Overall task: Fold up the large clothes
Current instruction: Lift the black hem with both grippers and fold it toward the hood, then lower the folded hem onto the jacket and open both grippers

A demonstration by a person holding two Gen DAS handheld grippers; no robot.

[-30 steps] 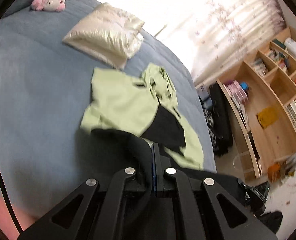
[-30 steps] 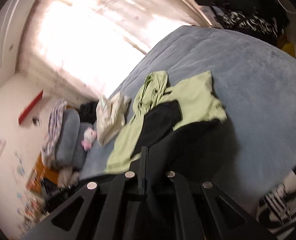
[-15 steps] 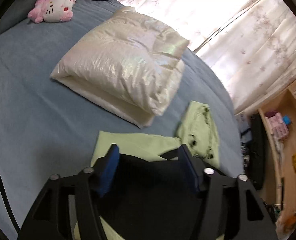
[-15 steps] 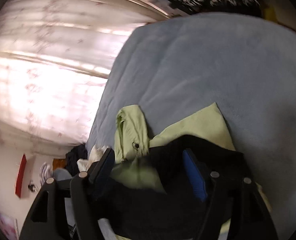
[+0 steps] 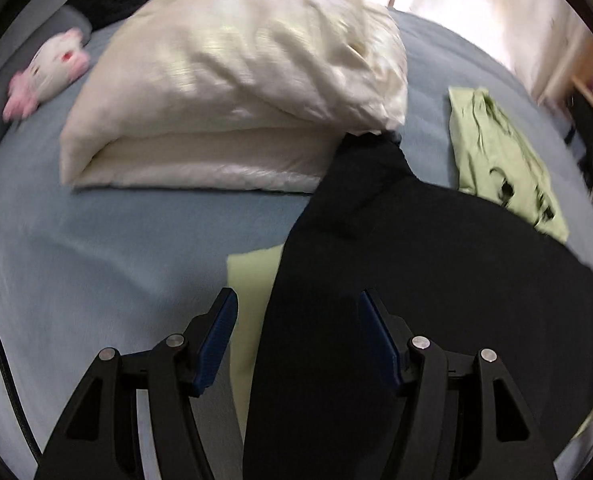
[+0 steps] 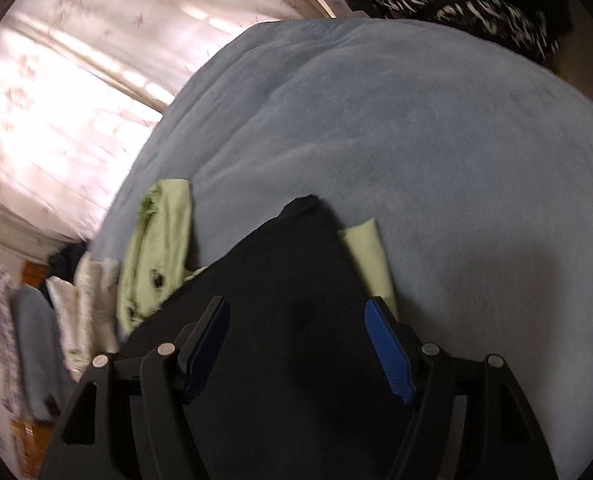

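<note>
While both tongs hang over the grey-blue fleece bed cover, I see my left gripper with its jaws well apart, having just opened, gripping nothing; the black cloth garment lies beneath and between them, over the pale green fabric garment. Ahead of it sits a cream satin pillow. My right gripper likewise gapes, just opened, above the black cloth.

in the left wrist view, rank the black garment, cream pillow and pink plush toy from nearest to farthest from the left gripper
1. Black garment: right under the left gripper, spreading right.
2. Cream pillow: farther up the bed, centre.
3. Pink plush toy: far upper left, beside the pillow.
</note>
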